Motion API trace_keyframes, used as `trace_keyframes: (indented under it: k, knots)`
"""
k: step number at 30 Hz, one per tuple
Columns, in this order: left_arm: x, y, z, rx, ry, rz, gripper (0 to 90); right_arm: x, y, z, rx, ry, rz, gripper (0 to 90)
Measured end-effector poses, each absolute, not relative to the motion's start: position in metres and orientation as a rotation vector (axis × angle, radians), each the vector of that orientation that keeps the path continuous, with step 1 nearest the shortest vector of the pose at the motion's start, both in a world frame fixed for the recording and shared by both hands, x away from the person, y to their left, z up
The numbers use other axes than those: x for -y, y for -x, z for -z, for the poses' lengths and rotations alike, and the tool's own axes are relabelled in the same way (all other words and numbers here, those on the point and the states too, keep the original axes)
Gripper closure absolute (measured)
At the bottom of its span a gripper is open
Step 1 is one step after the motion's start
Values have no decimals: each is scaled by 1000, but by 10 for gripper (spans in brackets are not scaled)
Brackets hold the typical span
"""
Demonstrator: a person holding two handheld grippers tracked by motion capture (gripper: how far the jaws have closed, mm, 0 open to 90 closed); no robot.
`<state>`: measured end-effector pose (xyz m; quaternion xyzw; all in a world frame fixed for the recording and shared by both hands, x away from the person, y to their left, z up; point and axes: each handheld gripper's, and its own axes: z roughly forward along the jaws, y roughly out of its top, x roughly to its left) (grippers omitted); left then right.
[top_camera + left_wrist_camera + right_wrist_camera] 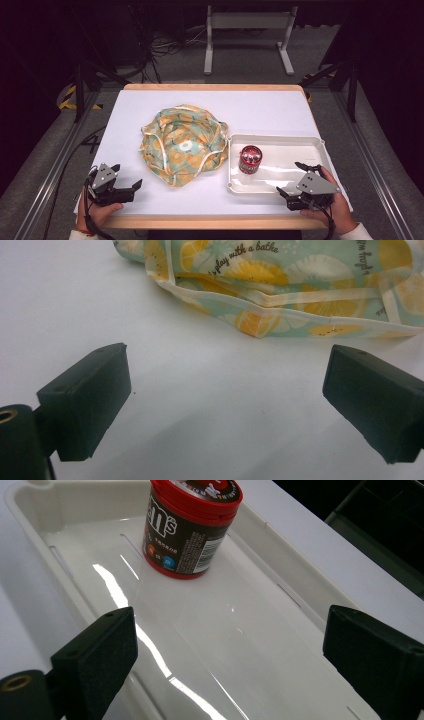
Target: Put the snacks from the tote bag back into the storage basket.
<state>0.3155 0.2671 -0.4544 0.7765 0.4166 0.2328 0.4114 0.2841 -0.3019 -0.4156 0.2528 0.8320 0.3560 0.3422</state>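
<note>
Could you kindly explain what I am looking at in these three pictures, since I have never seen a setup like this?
A person sits at a white table and holds a two-jaw tool in each hand. The high view looks down from above: the left tool is at the lower left, the right tool at the lower right. The other two pictures come from cameras riding on the tools, looking out between their black jaws. On the table lies a crumpled cloth bag printed with lemon slices, which the left tool faces. Beside it is a white tray with a red-lidded candy tub standing in it, which the right tool faces. Both tools stand open and hold nothing.
</note>
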Motion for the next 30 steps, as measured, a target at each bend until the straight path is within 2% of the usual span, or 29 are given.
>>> trace_keyframes:
  k: [30]
  knots:
    - [-259,-315,451,-1034,-1993,-612,67,305,-288,415,-2156,-662,-944,79]
